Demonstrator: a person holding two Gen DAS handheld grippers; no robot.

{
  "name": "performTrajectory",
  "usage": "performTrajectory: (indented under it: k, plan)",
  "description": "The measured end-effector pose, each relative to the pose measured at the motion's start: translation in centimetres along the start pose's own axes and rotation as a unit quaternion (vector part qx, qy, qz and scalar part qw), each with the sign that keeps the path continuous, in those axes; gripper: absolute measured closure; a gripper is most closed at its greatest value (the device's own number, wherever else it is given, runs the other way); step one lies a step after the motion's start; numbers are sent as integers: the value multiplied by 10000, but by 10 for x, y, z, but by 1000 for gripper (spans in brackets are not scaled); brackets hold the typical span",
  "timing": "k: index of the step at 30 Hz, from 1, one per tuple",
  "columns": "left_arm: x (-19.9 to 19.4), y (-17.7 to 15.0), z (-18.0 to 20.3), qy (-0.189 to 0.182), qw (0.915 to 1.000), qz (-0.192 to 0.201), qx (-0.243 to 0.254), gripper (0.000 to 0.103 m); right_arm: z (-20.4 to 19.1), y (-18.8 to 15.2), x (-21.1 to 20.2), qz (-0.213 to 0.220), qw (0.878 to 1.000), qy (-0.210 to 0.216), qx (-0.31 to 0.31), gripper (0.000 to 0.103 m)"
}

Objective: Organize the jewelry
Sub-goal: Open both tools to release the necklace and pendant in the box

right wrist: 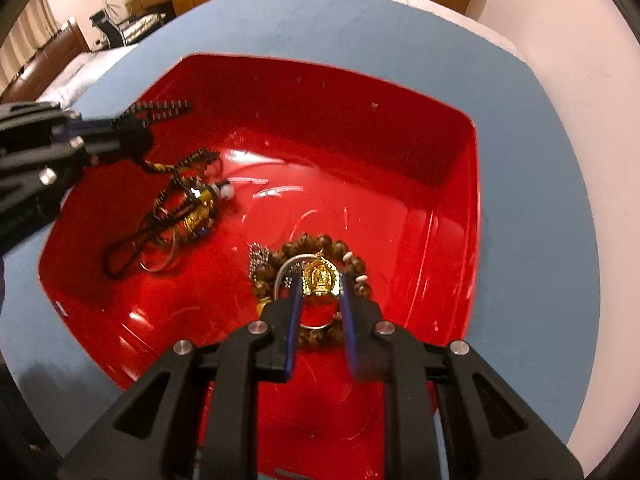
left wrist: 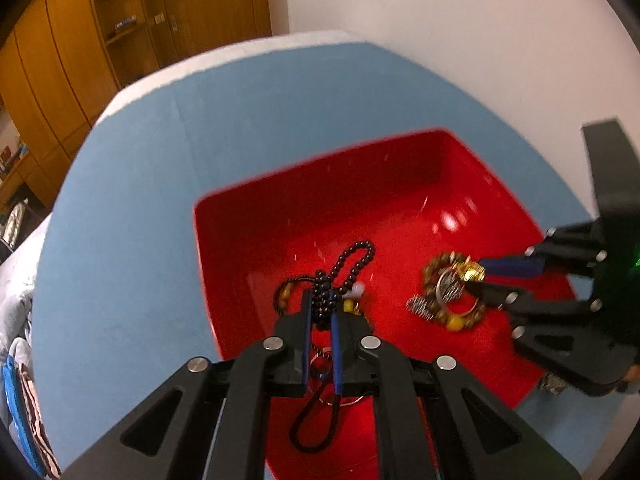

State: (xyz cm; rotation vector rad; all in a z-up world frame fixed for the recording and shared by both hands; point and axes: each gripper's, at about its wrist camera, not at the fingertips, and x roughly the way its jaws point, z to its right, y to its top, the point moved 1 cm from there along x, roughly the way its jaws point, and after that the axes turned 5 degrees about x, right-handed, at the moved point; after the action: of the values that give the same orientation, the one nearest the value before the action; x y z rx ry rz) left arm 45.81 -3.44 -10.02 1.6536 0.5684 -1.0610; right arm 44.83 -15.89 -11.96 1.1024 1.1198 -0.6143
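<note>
Blue-padded jaws of the left gripper (left wrist: 322, 312) are clamped on a strand of small black beads (left wrist: 352, 260), whose cord loop (left wrist: 316, 420) and thin wire rings dangle below into the red plastic tray (left wrist: 400, 184). From the right wrist view this cluster hangs as one tangled bunch at the tray's far left, with a gold barrel charm (right wrist: 200, 208) and a white bead caught in it.

On the near right side of the tray, the right gripper (right wrist: 320, 284) is closed on a gold figurine pendant (right wrist: 320, 276), pads pressing its two sides. That pendant sits directly over a brown wooden bead bracelet (right wrist: 352, 264), with a silver ring (right wrist: 288, 268) and a silver ball chain (right wrist: 258, 258) touching the bracelet's left edge.

The main risk is tangling. If the pendant is linked to the ring or bracelet, lifting it would likely drag the whole pile along. On the left, the loose rings and cord could snag on the tray wall or slip free as the bunch moves. The pendant's rounded, shiny sides also look easy to lose from a narrow pinch. Both grippers work in one tray on the blue tabletop (right wrist: 540, 160), so they could bump.
</note>
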Motion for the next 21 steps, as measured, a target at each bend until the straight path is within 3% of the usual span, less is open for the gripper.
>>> performTrajectory:
  k: [7,11,16,21]
  plan:
    - [16,-20,2,-9,9997,-227,69,92,-4,-3,11,-170,9997,-148,-121,83]
    - [14,-25,2,9,9997,-219,91,79,-9,-1,9,-148,9996,-154,-170,78]
    - [-1,-27,-1,-1,9999,-94,97,74,-6,-5,-4,12,9999,-129,-88,74]
    - [-40,-34,1,-21,9995,280,130,61,7,-18,-39,322,9995,23,60,74]
